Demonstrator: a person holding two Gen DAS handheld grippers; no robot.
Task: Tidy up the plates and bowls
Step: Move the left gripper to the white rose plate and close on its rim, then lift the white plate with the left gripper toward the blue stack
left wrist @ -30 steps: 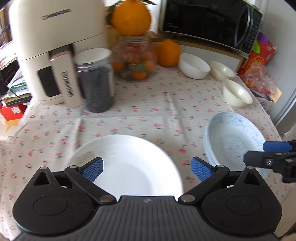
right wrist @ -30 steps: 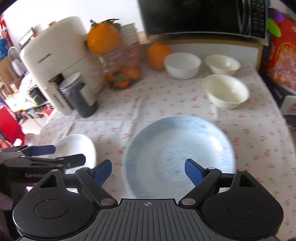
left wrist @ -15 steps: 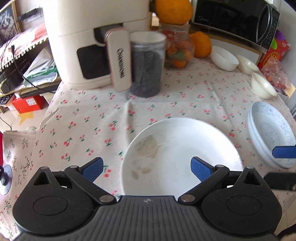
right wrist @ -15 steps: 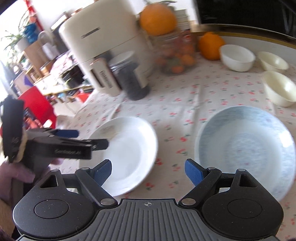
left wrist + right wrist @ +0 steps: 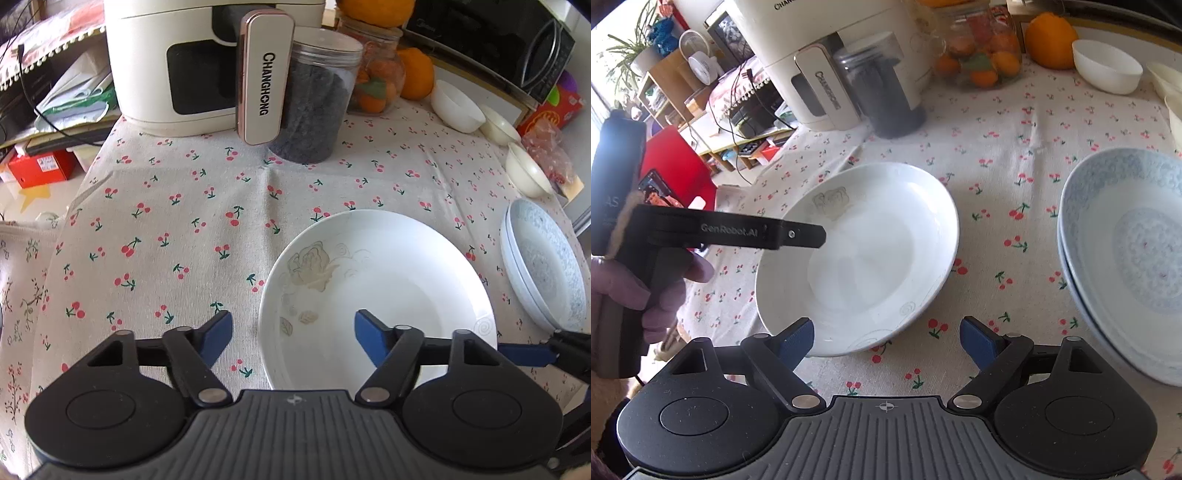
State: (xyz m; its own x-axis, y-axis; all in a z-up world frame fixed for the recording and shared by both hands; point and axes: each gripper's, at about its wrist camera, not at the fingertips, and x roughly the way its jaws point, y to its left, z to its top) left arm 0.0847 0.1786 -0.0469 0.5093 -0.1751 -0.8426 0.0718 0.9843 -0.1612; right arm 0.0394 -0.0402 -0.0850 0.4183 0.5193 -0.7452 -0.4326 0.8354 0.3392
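Observation:
A white plate with a faint rose print [image 5: 376,295] lies on the cherry-print tablecloth. My left gripper [image 5: 293,334] straddles its left rim and its jaws are closing, but the pads stand off the rim. From the right wrist, one black left finger [image 5: 798,234] hangs over that plate [image 5: 864,254], held by a hand. My right gripper [image 5: 886,338] is open just short of the plate's near rim. Two stacked pale blue plates [image 5: 546,266] [image 5: 1126,258] sit to the right. A white bowl [image 5: 456,107] and two cream bowls [image 5: 528,173] stand behind them.
A cream air fryer [image 5: 207,62], a clear jar of dark contents [image 5: 314,99] and a glass jar of oranges [image 5: 376,81] stand at the back. A black microwave [image 5: 498,44] is at the back right. The table's left edge [image 5: 74,206] drops to cluttered shelves.
Both grippers swung left and dropped toward the white plate. The right wrist view went from the blue plates to the white one. The left jaws narrowed around the plate's left rim.

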